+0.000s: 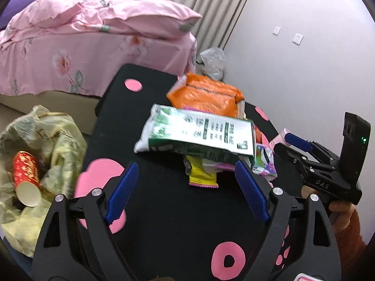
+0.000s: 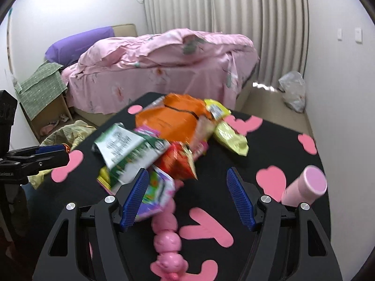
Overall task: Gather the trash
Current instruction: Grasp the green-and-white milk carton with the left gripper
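Note:
A heap of snack wrappers lies on the black table (image 1: 164, 210) with pink shapes: a green-and-white packet (image 1: 199, 131) on top, an orange packet (image 1: 206, 93) behind it, a small yellow wrapper (image 1: 201, 175) under it. My left gripper (image 1: 186, 166) stands open just before the heap, holding nothing. In the right wrist view the same heap shows the green-and-white packet (image 2: 129, 149), a red packet (image 2: 178, 161) and a purple-green wrapper (image 2: 157, 192). My right gripper (image 2: 187, 170) is open and empty, its left finger beside that wrapper. A yellowish trash bag (image 1: 63, 145) left of the table holds a red paper cup (image 1: 25, 178).
A pink bottle (image 2: 304, 187) lies by the right gripper, and a pink bead toy (image 2: 166, 234) lies under it. A bed with pink bedding (image 1: 93, 35) stands behind the table. On the floor by the curtain sits a white plastic bag (image 2: 293, 89). A person's hand (image 1: 339, 210) holds the right gripper.

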Tool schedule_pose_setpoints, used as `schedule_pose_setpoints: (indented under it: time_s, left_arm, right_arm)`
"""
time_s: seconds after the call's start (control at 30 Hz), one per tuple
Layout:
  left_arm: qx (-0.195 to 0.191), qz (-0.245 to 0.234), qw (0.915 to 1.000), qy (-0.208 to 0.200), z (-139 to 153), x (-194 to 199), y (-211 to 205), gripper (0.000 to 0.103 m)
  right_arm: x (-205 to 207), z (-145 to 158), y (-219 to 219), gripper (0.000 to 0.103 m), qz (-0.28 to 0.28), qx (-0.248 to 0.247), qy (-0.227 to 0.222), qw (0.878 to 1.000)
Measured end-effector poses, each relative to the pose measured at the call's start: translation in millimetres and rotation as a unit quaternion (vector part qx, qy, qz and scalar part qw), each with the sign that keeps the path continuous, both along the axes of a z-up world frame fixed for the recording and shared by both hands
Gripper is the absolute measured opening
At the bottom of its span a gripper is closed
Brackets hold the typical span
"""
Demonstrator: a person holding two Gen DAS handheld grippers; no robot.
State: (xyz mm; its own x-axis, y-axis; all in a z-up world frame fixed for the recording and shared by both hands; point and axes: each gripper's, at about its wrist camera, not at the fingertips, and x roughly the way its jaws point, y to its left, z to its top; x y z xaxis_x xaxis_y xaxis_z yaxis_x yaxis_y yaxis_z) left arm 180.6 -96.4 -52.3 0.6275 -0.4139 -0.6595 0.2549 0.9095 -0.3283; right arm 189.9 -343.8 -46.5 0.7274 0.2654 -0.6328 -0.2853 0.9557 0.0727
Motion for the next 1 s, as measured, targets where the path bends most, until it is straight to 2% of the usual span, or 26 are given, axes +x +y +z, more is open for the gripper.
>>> schedule_pose_setpoints:
  time_s: [0.13, 0.33, 0.43, 0.5, 0.57, 0.6, 0.67, 0.77, 0.8, 0.9, 1.0]
  left_arm:
    - [0.004, 0.004, 0.9999, 0.014, -8.9, 3.4, -1.4, 0.080]
    - [-0.003, -0.012, 0.9999, 0.008, -19.1, 24.4, 0.1, 0.080]
    - [-0.046, -0.043, 0.9978, 0.021, -22.2, 36.7, 7.7, 0.080]
    - [-0.055, -0.061, 0.9964, 0.023, -21.2, 47.2, 13.6, 0.080]
    - [-0.053, -0.050, 0.9968, 0.034, -23.5, 54.8, 18.9, 0.080]
    - [-0.069, -0.046, 0.9954, 0.048, -27.4, 57.9, 22.8, 0.080]
    - [-0.077, -0.040, 0.9943, 0.062, -31.1, 60.1, 25.1, 0.080]
    - [-0.055, -0.010, 0.9978, 0.036, -22.4, 55.3, 28.1, 0.080]
    - [-0.046, -0.001, 0.9985, 0.028, -19.1, 52.6, 29.2, 0.080]
    - [-0.025, 0.052, 0.9983, 0.012, -8.7, 38.0, 39.8, 0.080]
    - [-0.042, 0.086, 0.9952, 0.021, -0.2, 20.3, 57.8, 0.080]
  right_arm:
    - [-4.0, -12.2, -7.6, 0.066, -0.006, 0.022, 0.006, 1.000]
    - [-6.0, -30.4, -8.4, 0.066, -0.028, 0.051, 0.022, 0.998]
    - [-4.9, -33.2, -7.2, 0.066, -0.058, 0.054, 0.036, 0.996]
    - [-5.3, -30.2, -4.0, 0.066, -0.072, 0.047, 0.047, 0.995]
    - [-6.7, -23.2, -2.0, 0.066, -0.091, 0.036, 0.062, 0.993]
    - [-7.6, -19.2, -2.7, 0.065, -0.096, 0.041, 0.069, 0.992]
    - [-8.2, -6.9, -1.0, 0.065, -0.079, 0.053, 0.069, 0.993]
    - [-2.2, 20.8, 14.8, 0.065, -0.012, 0.010, 0.004, 1.000]
    - [3.5, 25.0, 19.2, 0.065, 0.015, 0.011, -0.003, 1.000]
    - [34.5, 23.0, 40.6, 0.064, 0.111, 0.016, 0.011, 0.994]
    - [53.3, 7.5, 57.2, 0.064, 0.138, -0.004, 0.036, 0.990]
